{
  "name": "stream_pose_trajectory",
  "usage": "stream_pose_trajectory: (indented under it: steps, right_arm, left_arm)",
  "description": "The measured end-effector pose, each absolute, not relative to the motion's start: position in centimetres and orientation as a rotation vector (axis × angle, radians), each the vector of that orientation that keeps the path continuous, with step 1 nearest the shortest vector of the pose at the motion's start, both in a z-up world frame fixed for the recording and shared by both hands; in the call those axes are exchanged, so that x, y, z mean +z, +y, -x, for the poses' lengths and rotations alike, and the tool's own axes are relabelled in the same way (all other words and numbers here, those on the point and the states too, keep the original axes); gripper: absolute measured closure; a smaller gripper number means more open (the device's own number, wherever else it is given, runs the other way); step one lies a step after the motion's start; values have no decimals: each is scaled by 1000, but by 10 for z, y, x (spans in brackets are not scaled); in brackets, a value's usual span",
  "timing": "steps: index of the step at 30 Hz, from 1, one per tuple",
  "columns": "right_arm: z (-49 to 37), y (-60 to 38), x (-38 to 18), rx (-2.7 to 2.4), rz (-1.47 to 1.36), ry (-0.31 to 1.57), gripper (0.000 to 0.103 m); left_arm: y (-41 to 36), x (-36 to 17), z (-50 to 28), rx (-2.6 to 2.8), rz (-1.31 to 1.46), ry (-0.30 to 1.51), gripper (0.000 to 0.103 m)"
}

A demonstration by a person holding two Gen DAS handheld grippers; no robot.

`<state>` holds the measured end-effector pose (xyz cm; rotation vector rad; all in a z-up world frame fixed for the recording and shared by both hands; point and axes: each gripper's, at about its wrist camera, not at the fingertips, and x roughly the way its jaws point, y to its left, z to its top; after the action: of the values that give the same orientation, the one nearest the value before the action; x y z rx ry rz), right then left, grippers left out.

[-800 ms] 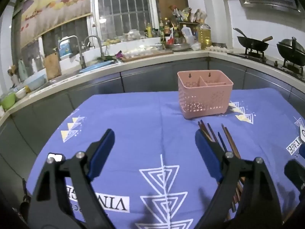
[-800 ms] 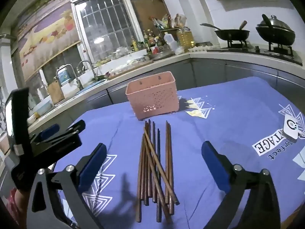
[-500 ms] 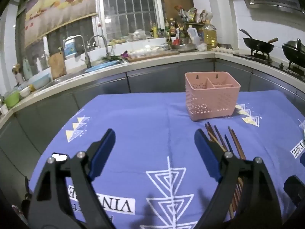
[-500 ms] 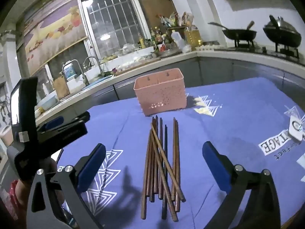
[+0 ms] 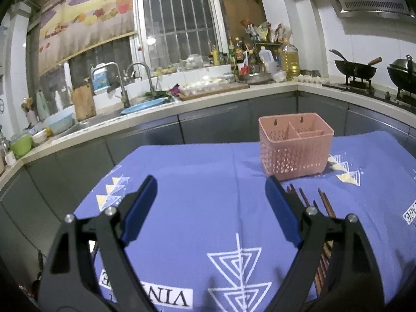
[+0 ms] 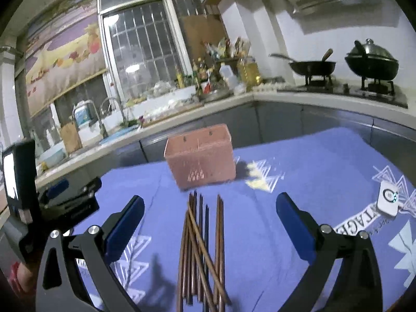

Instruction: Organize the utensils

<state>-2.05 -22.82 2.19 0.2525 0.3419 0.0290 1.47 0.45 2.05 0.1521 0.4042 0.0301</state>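
Several brown chopsticks (image 6: 202, 252) lie bundled mid-table on the blue cloth (image 5: 202, 182), just before the pink basket (image 5: 296, 145) near its far edge. Right gripper (image 6: 210, 223) hangs above them, jaws wide, empty. Left gripper (image 5: 210, 208) likewise open, holding nothing.

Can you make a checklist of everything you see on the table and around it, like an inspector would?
Surface: table under a purple cloth with white triangle prints.
Job's things: pink basket upright, compartments look empty; brown chopsticks lying loose in a bundle in front of it, one crossing the others.
Clutter: small white device on the cloth.
Claws: left claw open, holding nothing; right claw open, above the chopsticks, not gripping them.
Cables: nothing seen.
Surroundings: sink taps, bottles by the window, wok on the stove.
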Motion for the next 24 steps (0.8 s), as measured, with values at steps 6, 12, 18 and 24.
stream_pose_trajectory:
  steps: [6,12,18,24]
  right_arm:
    - [18,-225,22,45,-259,339,4]
    - [14,-223,16,61,-256,371,8]
    - [8,-224,11,78,-252,406,23]
    - [3,-225,2,99,-232,447,43]
  left_arm:
    - [9,24,-15,21,-83,349,21]
    - [8,26,-17,29,-106,353,21]
    - [10,26,-19,24,-91,354,21]
    - [3,16,-27,21,-139,426,21]
